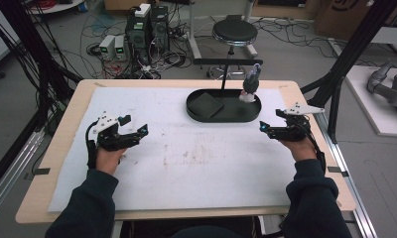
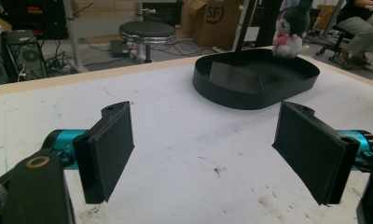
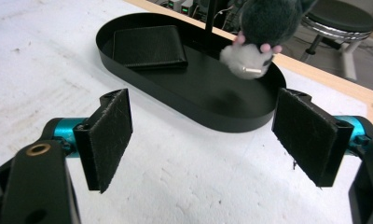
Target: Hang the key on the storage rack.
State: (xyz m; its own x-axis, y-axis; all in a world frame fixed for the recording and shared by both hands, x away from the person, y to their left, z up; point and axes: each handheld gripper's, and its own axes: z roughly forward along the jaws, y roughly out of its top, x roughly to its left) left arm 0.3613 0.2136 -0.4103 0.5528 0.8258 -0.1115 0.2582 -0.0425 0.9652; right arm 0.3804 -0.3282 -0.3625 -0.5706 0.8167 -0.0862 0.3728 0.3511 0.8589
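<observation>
Meanwhile, left tongs (image 1: 137, 125) spread wide, empty, low over white table (image 1: 196, 163); right tongs (image 1: 271, 121) likewise wide, empty; black oval tray (image 1: 199, 115) beyond, holding wallet (image 1: 209, 105) and plush toy (image 1: 249, 85).

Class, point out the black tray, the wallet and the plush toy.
black tray (image 3: 250, 119), right gripper view, near wall.
wallet (image 3: 149, 46), right gripper view, middle of its top face.
plush toy (image 2: 289, 28), left gripper view, body.

Wallet (image 3: 149, 46) in tray (image 3: 175, 100) left half; plush toy (image 3: 257, 42) right end.
</observation>
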